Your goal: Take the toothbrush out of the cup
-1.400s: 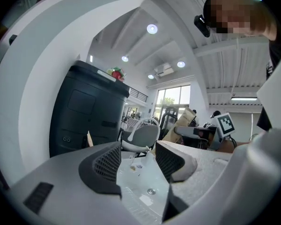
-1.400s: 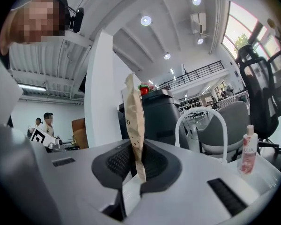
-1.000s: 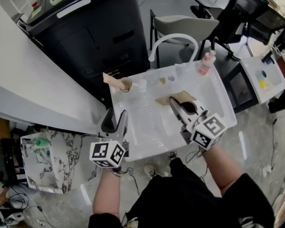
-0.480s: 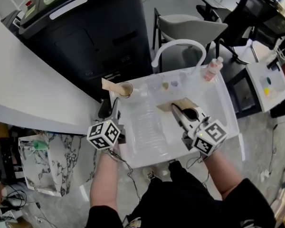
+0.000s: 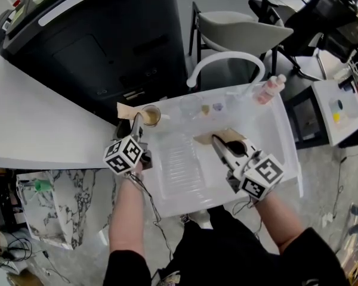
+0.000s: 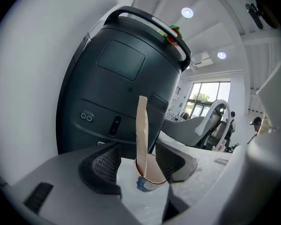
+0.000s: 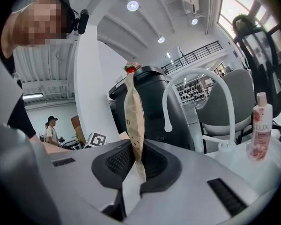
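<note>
On the tray [image 5: 185, 177], a cup [image 5: 150, 116] hides the toothbrush's [image 6: 141, 125] lower end.

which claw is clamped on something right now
The right claw: its jaws pinch a brown paper packet. The left claw has its jaws apart, with the cup and the toothbrush standing in it showing between them, not gripped.

1. Bright, even indoor light; round ceiling lamps [image 6: 187, 12] glow above the dark cabinet [image 6: 122, 74].
2. Daylight glares through a window [image 6: 207, 93] right of the cabinet.
3. Both gripper views bend strongly, with dark corners.
</note>
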Demonstrator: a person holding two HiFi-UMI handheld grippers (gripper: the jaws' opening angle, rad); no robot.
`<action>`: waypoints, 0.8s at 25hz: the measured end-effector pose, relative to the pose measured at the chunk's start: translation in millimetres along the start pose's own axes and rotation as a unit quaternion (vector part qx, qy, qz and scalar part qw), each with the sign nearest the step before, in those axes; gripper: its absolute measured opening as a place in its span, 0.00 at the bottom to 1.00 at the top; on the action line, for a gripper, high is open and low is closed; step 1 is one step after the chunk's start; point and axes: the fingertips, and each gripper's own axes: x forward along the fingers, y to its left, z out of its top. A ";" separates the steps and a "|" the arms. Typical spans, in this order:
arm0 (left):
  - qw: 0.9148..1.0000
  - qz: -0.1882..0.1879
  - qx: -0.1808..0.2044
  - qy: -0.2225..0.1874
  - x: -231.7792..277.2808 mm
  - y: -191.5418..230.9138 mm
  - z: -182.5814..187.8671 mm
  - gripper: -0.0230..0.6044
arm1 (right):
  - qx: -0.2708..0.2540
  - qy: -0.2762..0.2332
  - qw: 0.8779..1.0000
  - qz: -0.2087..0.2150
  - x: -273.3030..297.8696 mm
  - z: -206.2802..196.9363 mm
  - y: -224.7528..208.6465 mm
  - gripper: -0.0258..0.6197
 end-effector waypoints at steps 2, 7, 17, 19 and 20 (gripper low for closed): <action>1.000 0.004 -0.007 -0.001 8.8 2.6 -0.7 0.38 | 0.002 0.004 1.000 0.002 2.3 -3.1 -4.9 0.08; 1.000 0.008 -0.013 -0.002 24.0 5.2 -0.2 0.38 | 0.007 0.009 1.000 0.003 6.6 -6.5 -16.5 0.08; 1.000 0.009 -0.006 -0.014 25.6 0.8 6.7 0.21 | 0.013 0.004 1.000 -0.002 9.0 -4.2 -27.3 0.08; 1.000 0.008 -0.002 -0.022 22.6 -1.7 12.1 0.13 | 0.012 0.002 1.000 -0.004 8.6 -2.5 -25.9 0.08; 1.000 0.006 0.000 -0.028 20.8 -3.2 15.7 0.12 | 0.012 0.001 1.000 -0.004 8.3 -1.6 -24.7 0.08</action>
